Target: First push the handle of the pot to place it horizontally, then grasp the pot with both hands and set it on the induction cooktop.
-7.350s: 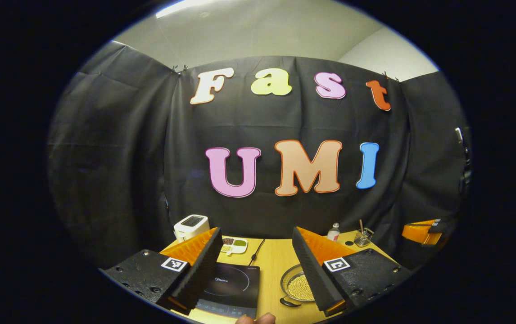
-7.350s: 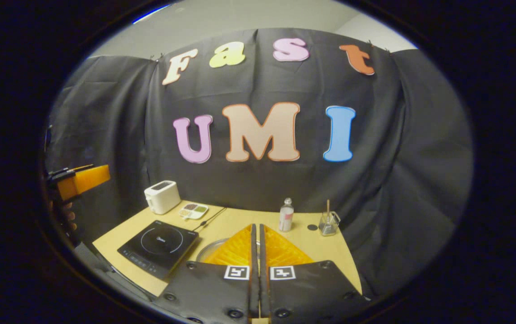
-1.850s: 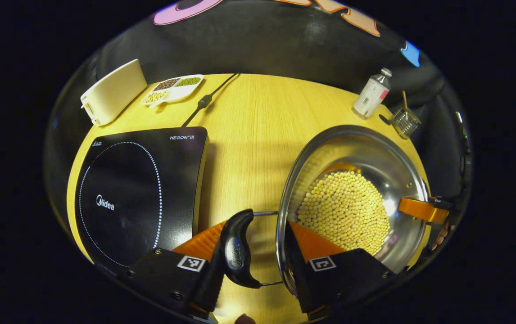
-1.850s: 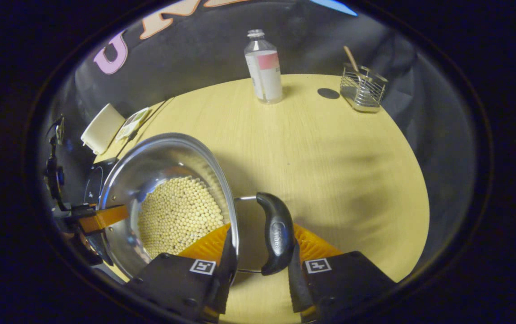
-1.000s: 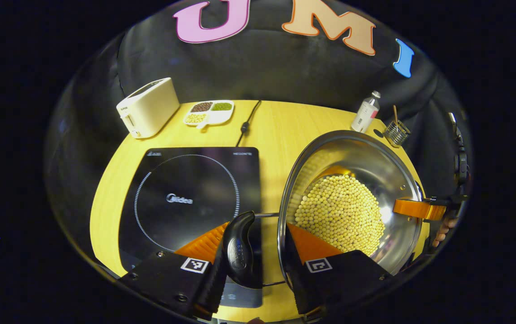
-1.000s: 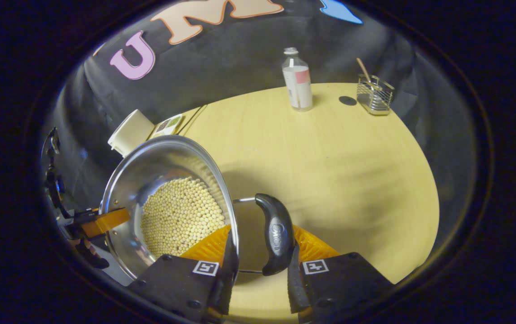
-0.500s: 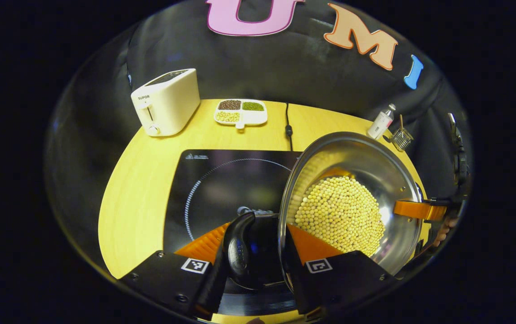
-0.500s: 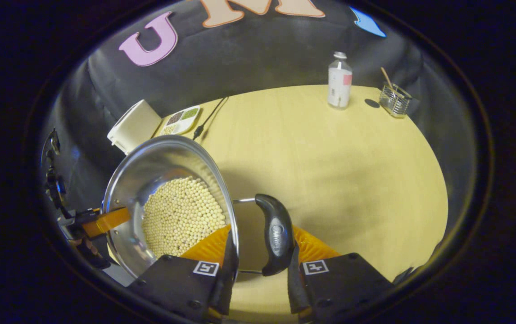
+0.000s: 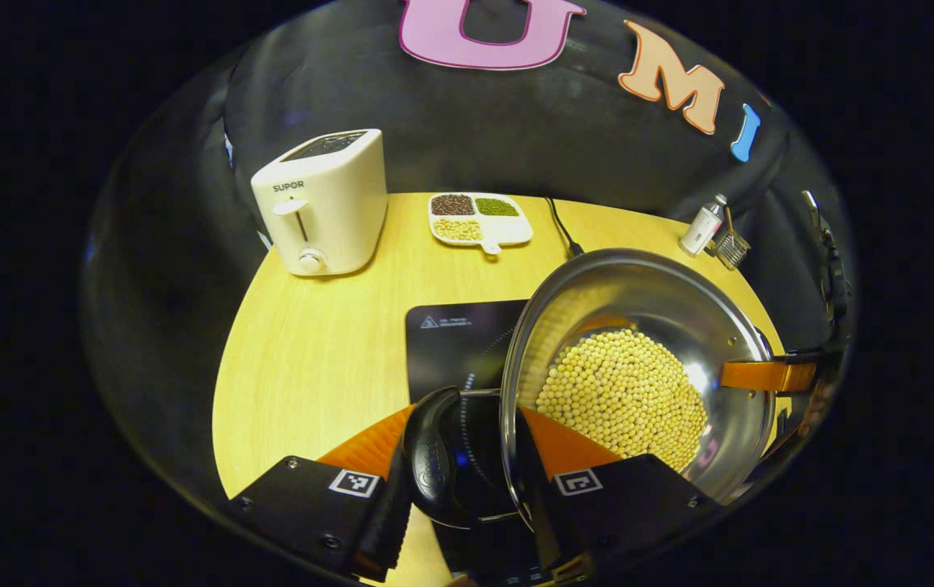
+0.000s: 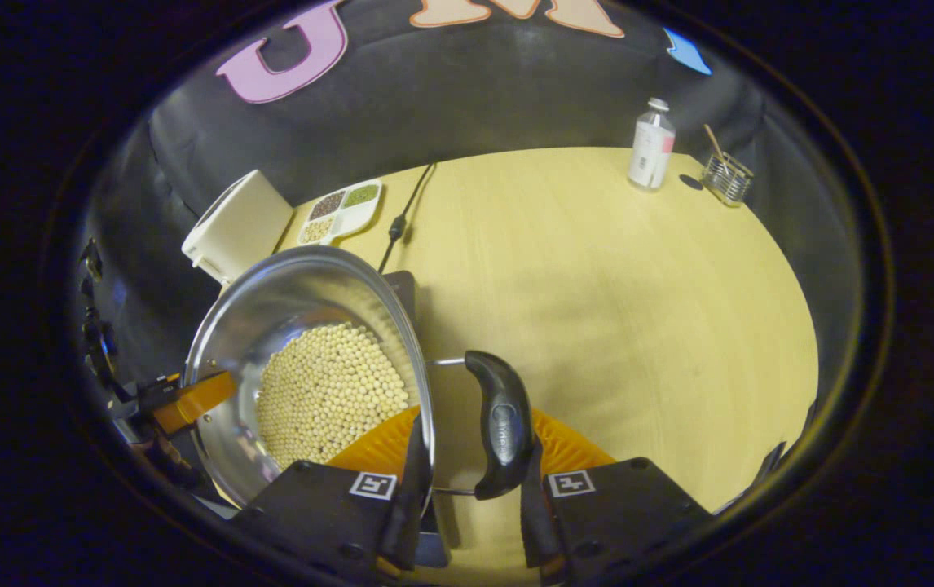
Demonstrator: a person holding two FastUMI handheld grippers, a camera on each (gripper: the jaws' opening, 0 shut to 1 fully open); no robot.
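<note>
A steel pot [image 9: 638, 289] holding yellow beans [image 9: 622, 395] hangs over the black induction cooktop [image 9: 451, 338]; whether it touches the cooktop I cannot tell. My left gripper [image 9: 467, 424] is shut on the pot's left black handle [image 9: 428, 456], one finger outside the handle and one inside the pot wall. In the right gripper view, my right gripper [image 10: 475, 428] grips the right handle [image 10: 500, 424] of the pot [image 10: 288, 302] the same way. Both handles lie level. A corner of the cooktop [image 10: 402, 285] peeks out behind the pot.
A white toaster [image 9: 320, 204] and a divided dish of beans [image 9: 479, 216] stand at the table's back left, with a power cable [image 9: 561, 228] beside them. A bottle [image 10: 650, 143] and a wire basket [image 10: 726, 179] sit at the far right. Bare wooden table [image 10: 597, 285] lies right of the pot.
Both grippers have carried the pot leftward from the bare table to above the cooktop. The grips on the two handles are unchanged.
</note>
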